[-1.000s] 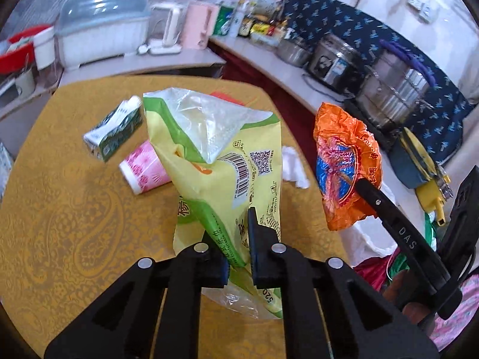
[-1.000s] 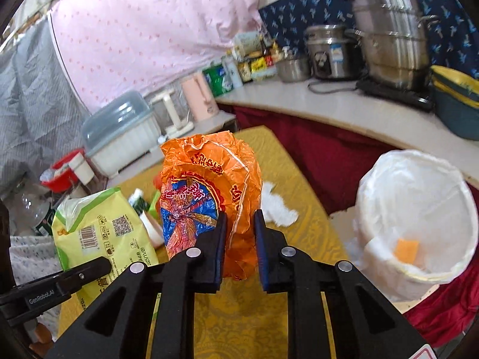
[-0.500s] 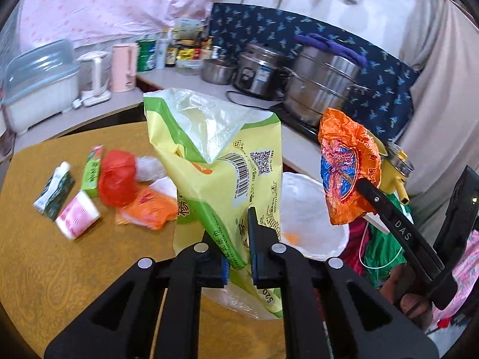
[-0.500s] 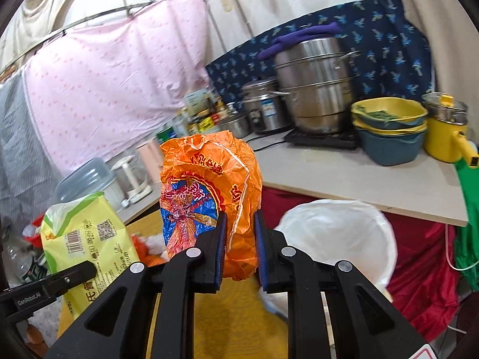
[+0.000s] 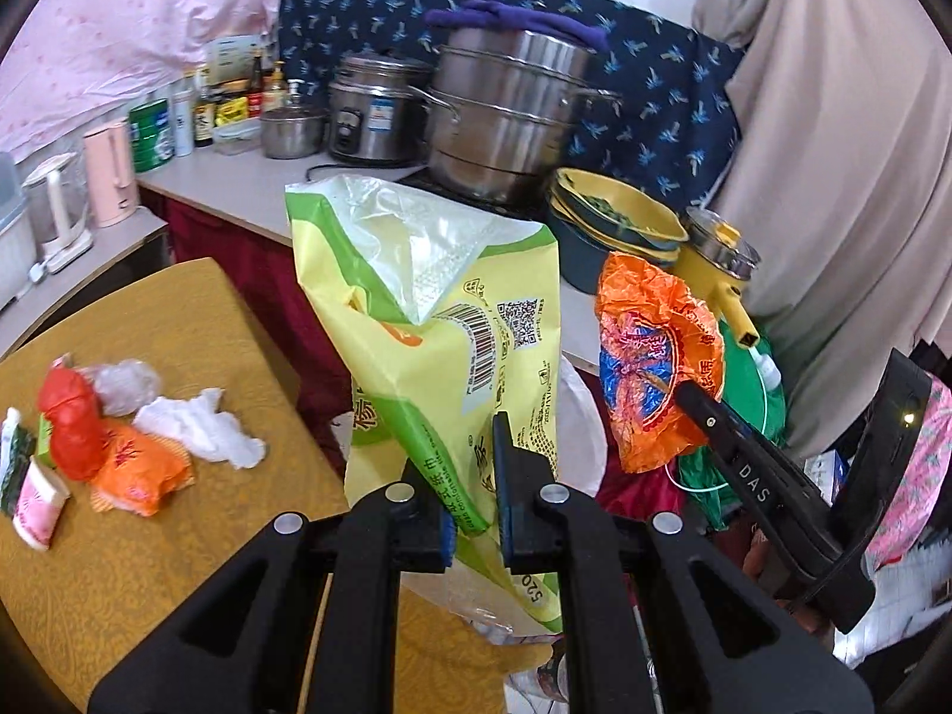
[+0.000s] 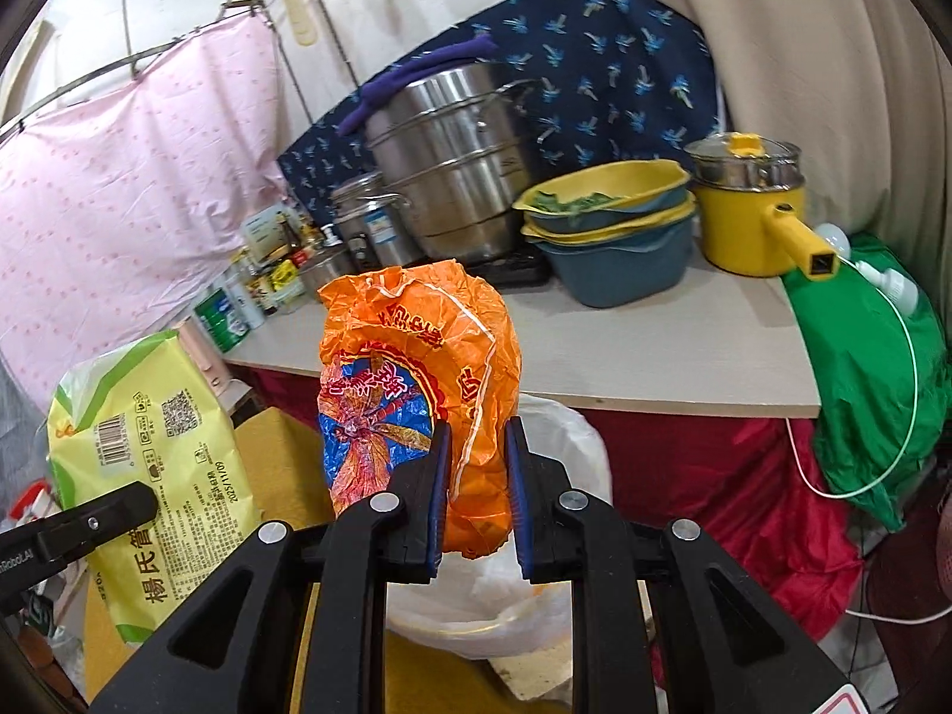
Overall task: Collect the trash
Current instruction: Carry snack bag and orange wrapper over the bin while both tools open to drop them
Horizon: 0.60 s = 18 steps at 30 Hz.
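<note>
The steamer pot (image 6: pixel 452 160) stands on the counter (image 6: pixel 654 357) behind the lined bin (image 6: pixel 553 434), stacked basins (image 6: pixel 613 226) to its right.

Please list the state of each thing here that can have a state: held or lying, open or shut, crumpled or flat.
Left gripper: shut on the yellow-green bag.
Yellow-green bag: held upright, top torn open.
Right gripper: shut on the orange wrapper.
Orange wrapper: held up, crumpled.
White-lined bin: open, below the wrapper.
White tissue: crumpled, lying on the table.
Steel steamer pot: lid on, purple cloth on top.
</note>
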Motion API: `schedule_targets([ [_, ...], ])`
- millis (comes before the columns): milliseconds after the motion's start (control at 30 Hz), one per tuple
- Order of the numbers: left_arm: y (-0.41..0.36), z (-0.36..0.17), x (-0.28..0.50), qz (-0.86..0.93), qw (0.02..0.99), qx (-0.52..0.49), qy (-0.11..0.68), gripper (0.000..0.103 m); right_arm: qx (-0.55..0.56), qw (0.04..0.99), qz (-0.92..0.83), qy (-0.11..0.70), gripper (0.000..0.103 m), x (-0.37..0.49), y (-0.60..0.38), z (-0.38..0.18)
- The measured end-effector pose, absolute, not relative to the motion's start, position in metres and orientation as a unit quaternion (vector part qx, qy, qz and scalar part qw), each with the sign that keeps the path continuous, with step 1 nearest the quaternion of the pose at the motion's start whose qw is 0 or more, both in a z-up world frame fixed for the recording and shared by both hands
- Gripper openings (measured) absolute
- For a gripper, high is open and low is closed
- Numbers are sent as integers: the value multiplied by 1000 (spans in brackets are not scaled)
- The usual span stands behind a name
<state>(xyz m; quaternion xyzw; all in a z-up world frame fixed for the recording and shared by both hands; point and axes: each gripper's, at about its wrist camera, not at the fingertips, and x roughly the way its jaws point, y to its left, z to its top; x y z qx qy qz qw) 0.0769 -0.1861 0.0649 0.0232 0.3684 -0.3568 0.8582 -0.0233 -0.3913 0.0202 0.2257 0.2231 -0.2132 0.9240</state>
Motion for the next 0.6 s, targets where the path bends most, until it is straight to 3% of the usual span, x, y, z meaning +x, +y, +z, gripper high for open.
schedule_targets([
  [600, -277, 4, 102, -383, 821, 70, 417, 13, 263, 899, -252, 242, 17, -34, -442, -23],
])
